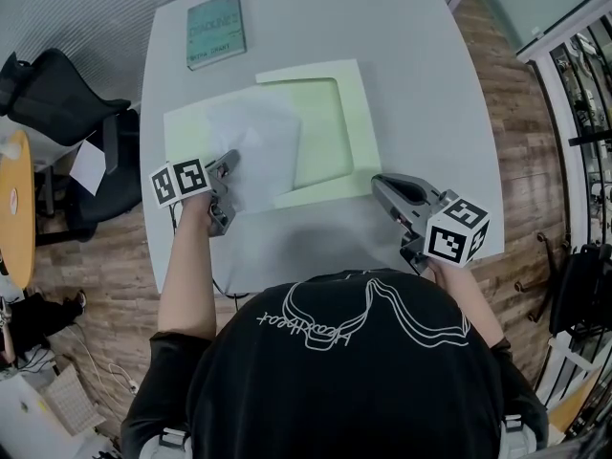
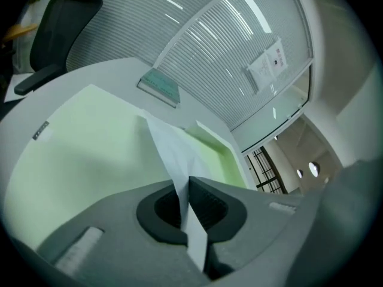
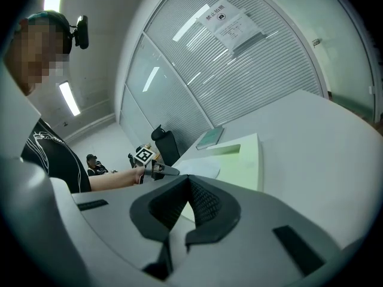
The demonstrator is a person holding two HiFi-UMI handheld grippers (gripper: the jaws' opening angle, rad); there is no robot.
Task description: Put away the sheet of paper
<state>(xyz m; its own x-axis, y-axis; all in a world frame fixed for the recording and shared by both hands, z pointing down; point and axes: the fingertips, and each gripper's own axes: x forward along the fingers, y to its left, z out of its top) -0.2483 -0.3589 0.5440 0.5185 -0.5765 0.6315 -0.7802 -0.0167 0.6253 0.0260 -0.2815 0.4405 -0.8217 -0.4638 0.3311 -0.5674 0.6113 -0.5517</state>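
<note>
A white sheet of paper [image 1: 258, 142] lies partly lifted over the left half of an open pale green folder [image 1: 330, 132] on the white table [image 1: 430, 84]. My left gripper [image 1: 232, 161] is shut on the sheet's near left edge. In the left gripper view the sheet [image 2: 170, 151] rises from between the pads of that gripper [image 2: 185, 181], above the folder [image 2: 78, 142]. My right gripper [image 1: 378, 182] hovers by the folder's near right corner. Its jaws are shut with nothing between them [image 3: 188, 179]. The right gripper view shows the folder [image 3: 239, 163] ahead.
A teal book [image 1: 216, 30] lies at the table's far left. A black office chair [image 1: 57, 94] stands left of the table. A wooden floor surrounds the table, and glass walls with blinds stand behind it.
</note>
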